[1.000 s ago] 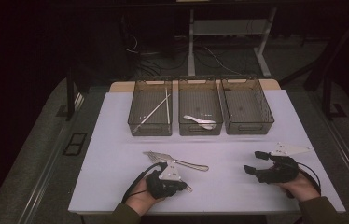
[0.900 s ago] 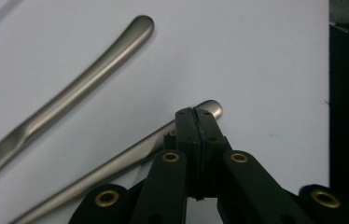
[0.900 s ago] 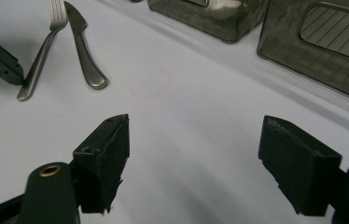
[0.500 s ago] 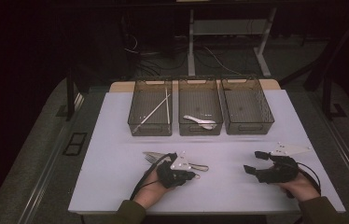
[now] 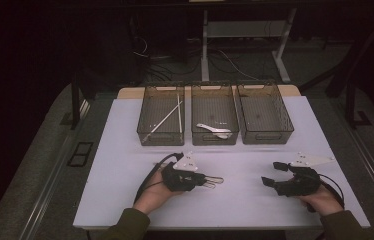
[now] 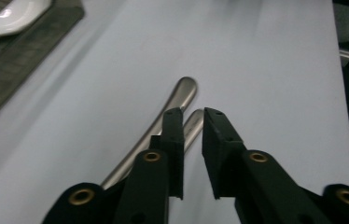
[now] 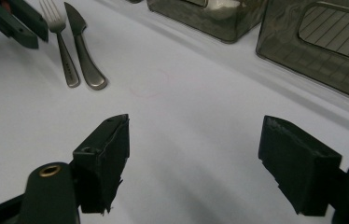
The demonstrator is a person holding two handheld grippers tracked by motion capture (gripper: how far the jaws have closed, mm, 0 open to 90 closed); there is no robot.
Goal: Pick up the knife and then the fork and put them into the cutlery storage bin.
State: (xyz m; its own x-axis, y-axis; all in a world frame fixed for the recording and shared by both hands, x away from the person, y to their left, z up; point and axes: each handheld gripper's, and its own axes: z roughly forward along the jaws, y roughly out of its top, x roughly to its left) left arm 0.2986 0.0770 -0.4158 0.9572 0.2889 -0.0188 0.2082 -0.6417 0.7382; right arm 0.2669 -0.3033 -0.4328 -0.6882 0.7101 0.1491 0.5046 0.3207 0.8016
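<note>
Fork (image 7: 59, 44), knife (image 7: 85, 51) on table beneath slightly parted left fingers (image 6: 175, 135)

High view overhead, facing forward; tool views close, low, sharing fork (image 7: 60, 42).

A white table (image 5: 125, 150) is sitting mid-frame in dim light; behind it, cables (image 5: 225, 60) are trailing over grey floor (image 5: 35, 165) beside pale desk legs (image 5: 205, 45).
</note>
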